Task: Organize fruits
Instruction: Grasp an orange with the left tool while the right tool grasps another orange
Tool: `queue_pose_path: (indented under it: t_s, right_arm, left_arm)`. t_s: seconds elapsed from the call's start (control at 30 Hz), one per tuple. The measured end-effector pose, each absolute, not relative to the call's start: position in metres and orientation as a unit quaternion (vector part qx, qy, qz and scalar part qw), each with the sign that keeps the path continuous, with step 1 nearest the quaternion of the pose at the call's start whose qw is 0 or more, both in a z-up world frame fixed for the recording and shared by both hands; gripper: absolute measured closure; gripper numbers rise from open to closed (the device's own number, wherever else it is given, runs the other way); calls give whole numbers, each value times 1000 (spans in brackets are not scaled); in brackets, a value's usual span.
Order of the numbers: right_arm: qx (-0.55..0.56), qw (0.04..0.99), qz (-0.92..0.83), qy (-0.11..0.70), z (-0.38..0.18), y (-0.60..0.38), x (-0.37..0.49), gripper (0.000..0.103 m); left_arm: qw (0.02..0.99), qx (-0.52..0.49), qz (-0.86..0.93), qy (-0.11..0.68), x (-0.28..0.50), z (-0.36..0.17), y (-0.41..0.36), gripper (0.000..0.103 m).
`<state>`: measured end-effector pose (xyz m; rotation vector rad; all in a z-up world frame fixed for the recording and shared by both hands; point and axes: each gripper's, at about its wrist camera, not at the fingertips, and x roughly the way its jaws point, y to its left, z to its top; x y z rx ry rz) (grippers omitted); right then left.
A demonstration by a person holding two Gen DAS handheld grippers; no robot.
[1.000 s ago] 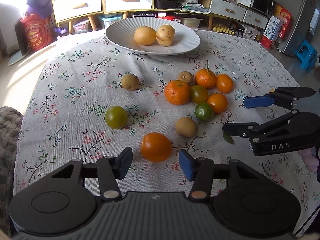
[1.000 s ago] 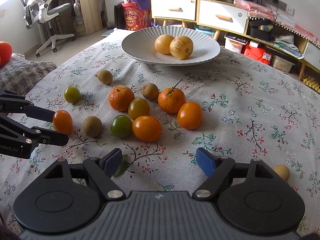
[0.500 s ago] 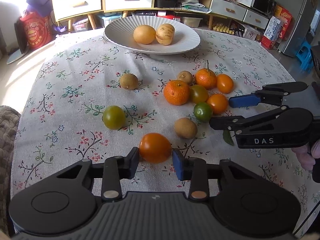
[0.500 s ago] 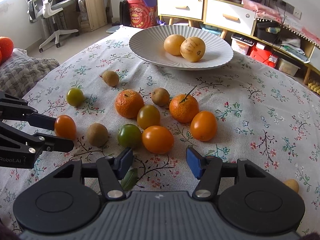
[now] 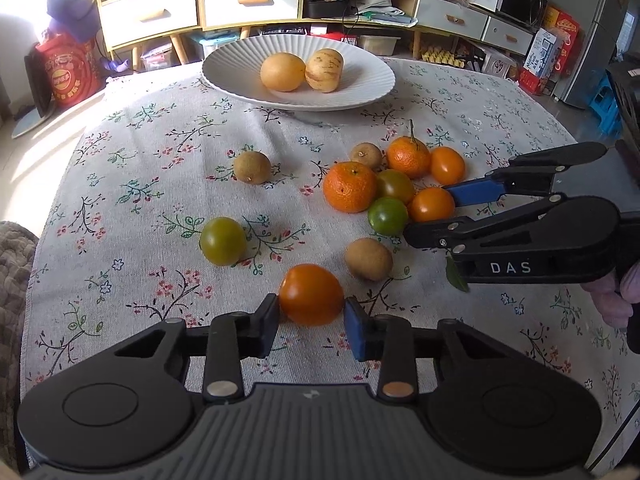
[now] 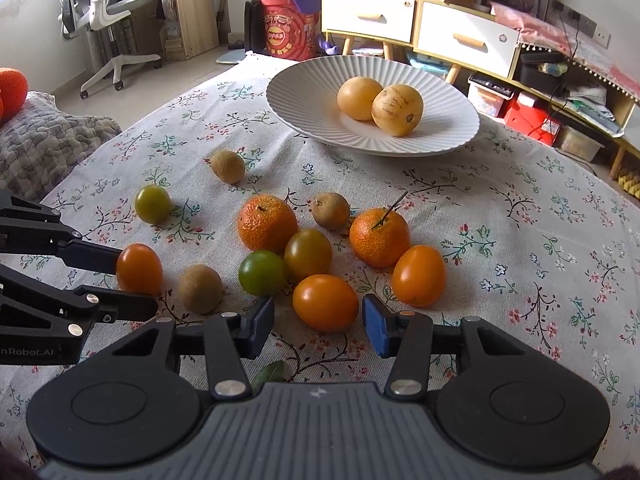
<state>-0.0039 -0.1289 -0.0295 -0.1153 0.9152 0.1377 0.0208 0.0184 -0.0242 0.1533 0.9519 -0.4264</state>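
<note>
Smooth, glossy orange tomato (image 5: 311, 294)

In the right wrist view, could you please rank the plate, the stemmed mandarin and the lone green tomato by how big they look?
1. Plate, by far the largest.
2. Stemmed mandarin.
3. Lone green tomato, smallest.
The plate lies farthest from the camera, so its lead is safe.

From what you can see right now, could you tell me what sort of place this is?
Most likely a lived-in room at home: a table under a floral tablecloth with a white plate of fruit, a drawer cabinet with cluttered shelves, and an office chair by the wall.
</note>
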Motion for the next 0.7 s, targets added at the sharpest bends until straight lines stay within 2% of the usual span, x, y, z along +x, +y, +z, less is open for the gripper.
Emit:
queue_pose_path:
  t_s: [0.33,0.7]
  right_arm:
    - [-57,891,59,446,-31,-127,0,69]
    - [-49,889,51,452,-28,-131,5,71]
  left_arm:
    - [869,75,-202,446,21,-25,17,81]
    - [872,64,-201,442,25,-20,17,81]
